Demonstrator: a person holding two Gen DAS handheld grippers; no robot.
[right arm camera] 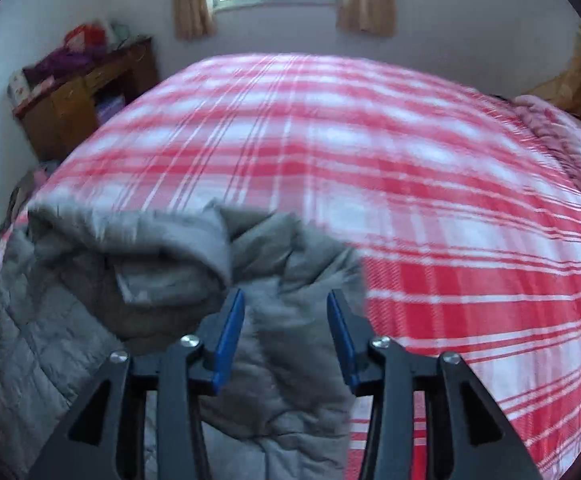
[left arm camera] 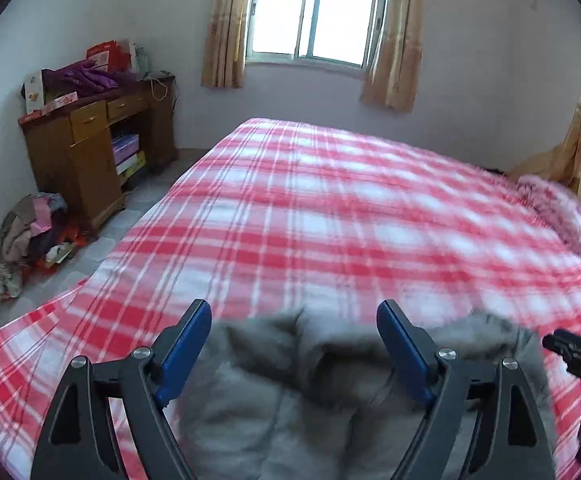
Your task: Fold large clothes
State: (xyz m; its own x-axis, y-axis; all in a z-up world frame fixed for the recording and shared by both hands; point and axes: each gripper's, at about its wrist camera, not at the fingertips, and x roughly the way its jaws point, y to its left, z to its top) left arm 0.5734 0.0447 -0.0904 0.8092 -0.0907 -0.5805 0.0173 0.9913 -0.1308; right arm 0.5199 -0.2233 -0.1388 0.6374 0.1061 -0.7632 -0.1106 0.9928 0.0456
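- Where the bed meets my near edge, I see the grey quilted jacket [right arm camera: 138,280] lying crumpled on the red and white checked bedsheet [right arm camera: 430,184], with one thick fold rolled over on its far left side.
- In the left wrist view the same jacket [left arm camera: 290,408] lies under and between the fingers, and it is blurred there.
- My left gripper [left arm camera: 294,320] has its jaws wide apart, with the blue pads [left arm camera: 182,352] on either side of the grey cloth; I see nothing pinched between them.
- My right gripper [right arm camera: 286,308] has its jaws parted too, but less wide, above the right part of the jacket. I cannot tell if the pads touch the cloth.
- A black part of the right gripper [left arm camera: 574,354] shows at the right edge of the left view.
- The bedsheet covers the whole bed, and a pink patterned blanket [left arm camera: 558,216] lies at its far right corner.
- Beyond the bed, a wooden cabinet [left arm camera: 90,160] stands against the left wall, with a purple garment [left arm camera: 84,76] and boxes on top.
- A heap of clothes [left arm camera: 26,236] lies on the floor beside the cabinet.
- A window [left arm camera: 314,12] with beige curtains [left arm camera: 394,40] is in the far wall.
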